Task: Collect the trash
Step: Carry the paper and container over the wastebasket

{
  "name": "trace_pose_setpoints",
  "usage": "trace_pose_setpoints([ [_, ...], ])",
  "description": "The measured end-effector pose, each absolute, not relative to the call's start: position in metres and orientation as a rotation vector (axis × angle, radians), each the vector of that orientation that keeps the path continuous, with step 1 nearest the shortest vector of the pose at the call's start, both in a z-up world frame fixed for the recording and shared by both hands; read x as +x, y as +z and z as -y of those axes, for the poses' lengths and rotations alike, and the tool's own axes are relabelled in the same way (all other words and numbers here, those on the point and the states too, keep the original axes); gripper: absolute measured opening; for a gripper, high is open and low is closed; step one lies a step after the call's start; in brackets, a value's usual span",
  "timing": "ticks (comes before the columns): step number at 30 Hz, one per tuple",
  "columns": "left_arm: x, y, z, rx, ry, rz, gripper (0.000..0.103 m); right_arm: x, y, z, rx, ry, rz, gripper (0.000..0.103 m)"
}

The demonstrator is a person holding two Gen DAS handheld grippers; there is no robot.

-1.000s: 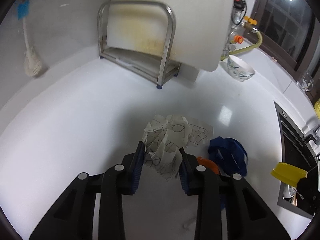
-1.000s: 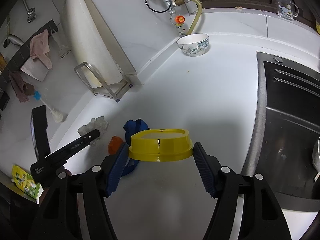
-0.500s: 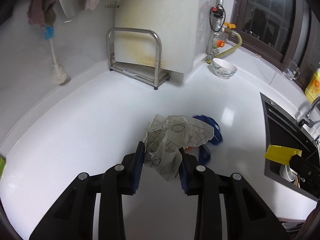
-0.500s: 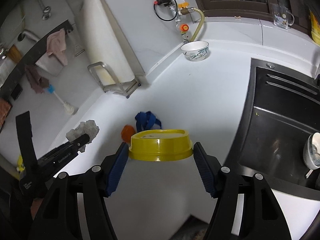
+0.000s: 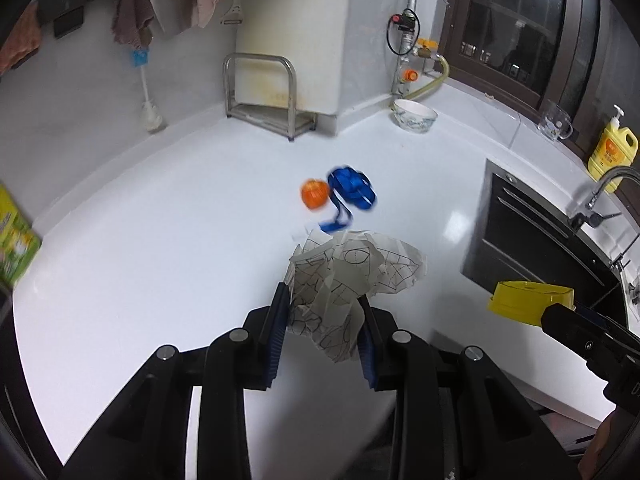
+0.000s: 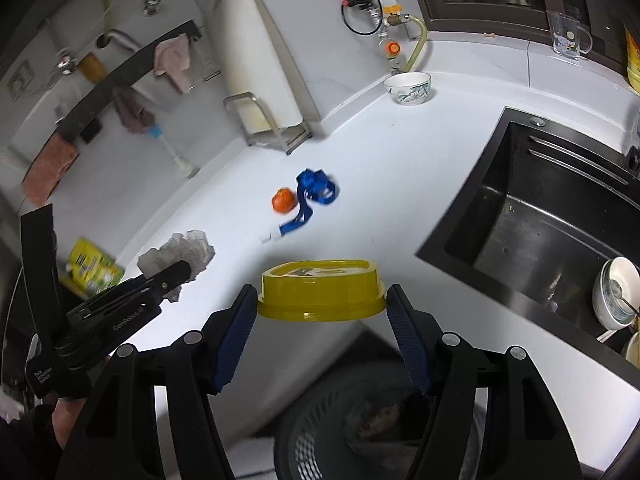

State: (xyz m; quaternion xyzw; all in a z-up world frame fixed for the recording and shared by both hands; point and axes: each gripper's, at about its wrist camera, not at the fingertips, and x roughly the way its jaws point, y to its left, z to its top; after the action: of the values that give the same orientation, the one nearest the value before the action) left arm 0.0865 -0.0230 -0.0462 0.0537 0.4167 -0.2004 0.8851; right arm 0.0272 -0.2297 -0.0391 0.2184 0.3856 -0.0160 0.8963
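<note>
left gripper (image 5: 322, 328) pinches crumpled white paper (image 5: 348, 276) with black line drawings; right gripper (image 6: 322, 320) clamps a flat yellow lid (image 6: 320, 290).

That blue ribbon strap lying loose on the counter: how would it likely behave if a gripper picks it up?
The blue flat ribbon strap lies in slack loops with a trailing tail, so it probably hangs floppy and dangles. It looks thin, so likely light. Pinched at one loop, the tail may drag against the small round orange object beside it.

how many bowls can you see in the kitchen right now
2: a white patterned ceramic bowl stands on the white countertop by the yellow hose; another white bowl sits in the black sink. The sink's right end is cropped, so more may be hidden.
</note>
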Motion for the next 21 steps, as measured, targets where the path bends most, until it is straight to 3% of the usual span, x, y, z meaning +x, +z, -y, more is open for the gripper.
trace_pose_setpoints([
  [13,-0.042,-0.059,0.054,0.087,-0.311,-0.909,0.031,-0.063,-0.063,0.253,0.391,0.136,-0.881,0.064],
  [21,-0.079,-0.088,0.060,0.113,-0.286,-0.996,0.031,-0.089,-0.098,0.253,0.381,0.195,-0.961,0.064],
])
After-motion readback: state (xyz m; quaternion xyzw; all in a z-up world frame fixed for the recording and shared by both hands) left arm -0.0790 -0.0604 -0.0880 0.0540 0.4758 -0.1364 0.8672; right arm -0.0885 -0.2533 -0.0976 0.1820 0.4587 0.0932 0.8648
